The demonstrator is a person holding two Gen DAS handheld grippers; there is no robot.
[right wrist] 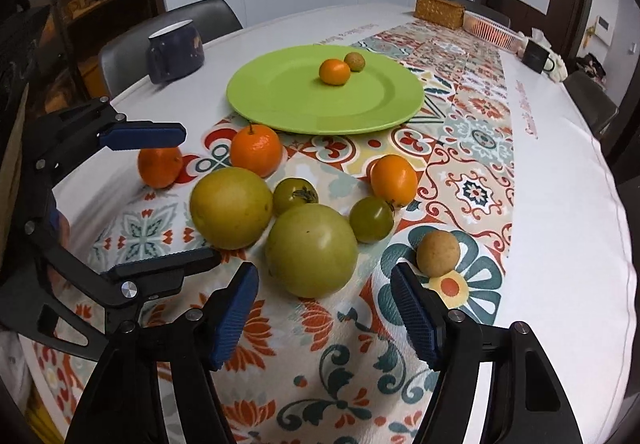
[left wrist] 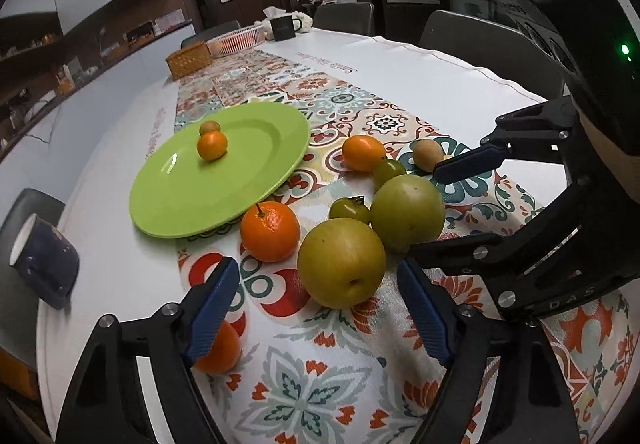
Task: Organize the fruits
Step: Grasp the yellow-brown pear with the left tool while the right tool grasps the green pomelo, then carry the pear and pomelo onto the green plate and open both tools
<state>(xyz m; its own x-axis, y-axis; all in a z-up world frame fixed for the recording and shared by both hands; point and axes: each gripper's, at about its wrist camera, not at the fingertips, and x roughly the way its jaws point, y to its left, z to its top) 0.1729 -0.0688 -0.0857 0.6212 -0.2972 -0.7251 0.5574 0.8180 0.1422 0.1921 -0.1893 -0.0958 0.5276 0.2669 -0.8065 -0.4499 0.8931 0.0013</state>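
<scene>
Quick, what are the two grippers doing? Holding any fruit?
Left gripper: open, holding nothing.
Right gripper: open, holding nothing.

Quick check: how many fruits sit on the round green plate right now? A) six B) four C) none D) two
D: the round green plate holds only a small orange citrus and a small brownish-green round fruit; the other fruits lie on the patterned tablecloth.

A green plate (right wrist: 280, 99) is sitting on the patterned tablecloth (right wrist: 472, 179), carrying a small orange fruit (right wrist: 334, 71) touching a brownish one (right wrist: 354, 61). The right gripper (right wrist: 324, 304) is hovering with its jaws spread before a large green fruit (right wrist: 311, 250), gripping nothing.
</scene>
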